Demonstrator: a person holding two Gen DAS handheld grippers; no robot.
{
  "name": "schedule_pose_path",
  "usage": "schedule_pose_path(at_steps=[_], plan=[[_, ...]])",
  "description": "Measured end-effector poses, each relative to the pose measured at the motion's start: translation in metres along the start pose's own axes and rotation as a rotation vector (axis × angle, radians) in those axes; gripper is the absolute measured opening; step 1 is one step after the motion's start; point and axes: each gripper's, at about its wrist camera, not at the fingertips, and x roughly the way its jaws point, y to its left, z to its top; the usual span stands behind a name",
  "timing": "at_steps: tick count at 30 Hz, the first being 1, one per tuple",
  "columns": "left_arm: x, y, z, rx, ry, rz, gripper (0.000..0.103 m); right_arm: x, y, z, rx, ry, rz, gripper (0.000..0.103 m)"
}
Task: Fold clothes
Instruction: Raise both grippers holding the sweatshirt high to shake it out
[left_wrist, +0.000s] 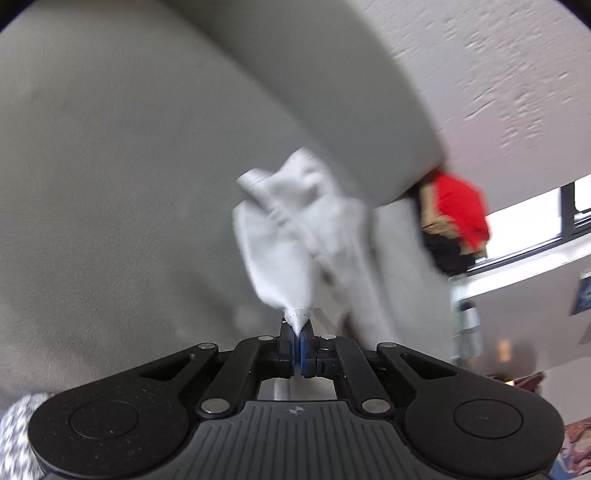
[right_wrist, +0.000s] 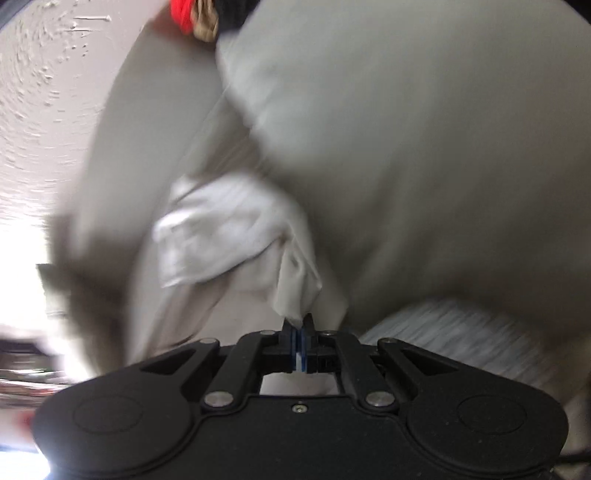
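Grey upholstered sofa (left_wrist: 110, 166) fills most of both wrist views, plain woven fabric, blurred by motion. A thick rounded cushion or armrest (left_wrist: 332, 92) of the same grey runs diagonally across the left wrist view. Beyond the sofa is a white textured wall (left_wrist: 517, 74), rough stipple finish. A bright window with a dark frame (left_wrist: 569, 206) sits past the sofa's far end. A pile of clothes (left_wrist: 458, 214), red on top with tan and black under it, rests at the end of the cushion; it also shows at the top edge of the right wrist view (right_wrist: 184, 14). A speckled grey-white knit fabric (left_wrist: 18, 435) shows at the lower left corner of the left view; a similar striped grey patch lies near the sofa in the right view, too blurred to name.

The white garment (left_wrist: 291, 236) hangs in front of the sofa, bunched and creased, thin soft cloth with a stitched hem at the pinched corner. The left gripper (left_wrist: 298, 330) has its fingers closed tight on one corner of that garment, cloth rising straight out of the blue pads. The right gripper (right_wrist: 298, 325) likewise has its fingers pressed together on another corner of the white garment (right_wrist: 221, 232), the cloth trailing away up and left toward the sofa back. Both grippers are black plastic with metal rivets.
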Motion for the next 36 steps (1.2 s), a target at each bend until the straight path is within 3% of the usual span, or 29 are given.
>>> schedule_pose_path(at_steps=[3,5,9,12,16,20,24,27,31,36], plan=[[-0.030,-0.036,0.019,0.027,-0.064,-0.049,0.002,0.014,0.032,-0.009,0.035,0.051,0.220,0.002],[-0.054,-0.070,0.041,0.057,-0.138,-0.072,0.001,0.004,0.070,-0.004,0.019,-0.012,0.372,0.002],[-0.132,-0.128,0.080,0.103,-0.366,-0.137,0.001,-0.083,0.159,0.014,-0.136,-0.270,0.635,0.002],[-0.196,-0.153,0.084,0.113,-0.540,-0.226,0.001,-0.160,0.195,0.010,-0.245,-0.495,0.721,0.002],[-0.251,-0.190,0.059,0.198,-0.697,-0.303,0.001,-0.226,0.217,-0.010,-0.344,-0.644,0.692,0.002],[-0.294,-0.225,0.024,0.307,-0.854,-0.374,0.001,-0.280,0.226,-0.044,-0.427,-0.754,0.759,0.002],[-0.312,-0.244,0.008,0.334,-0.925,-0.386,0.002,-0.309,0.233,-0.065,-0.470,-0.804,0.795,0.002],[-0.313,-0.245,0.006,0.338,-0.958,-0.348,0.002,-0.313,0.240,-0.061,-0.493,-0.803,0.776,0.002],[-0.270,-0.228,0.042,0.287,-0.851,-0.229,0.002,-0.266,0.257,-0.029,-0.496,-0.763,0.630,0.002],[-0.169,-0.184,0.128,0.182,-0.602,-0.003,0.002,-0.175,0.288,0.035,-0.451,-0.695,0.388,0.002]])
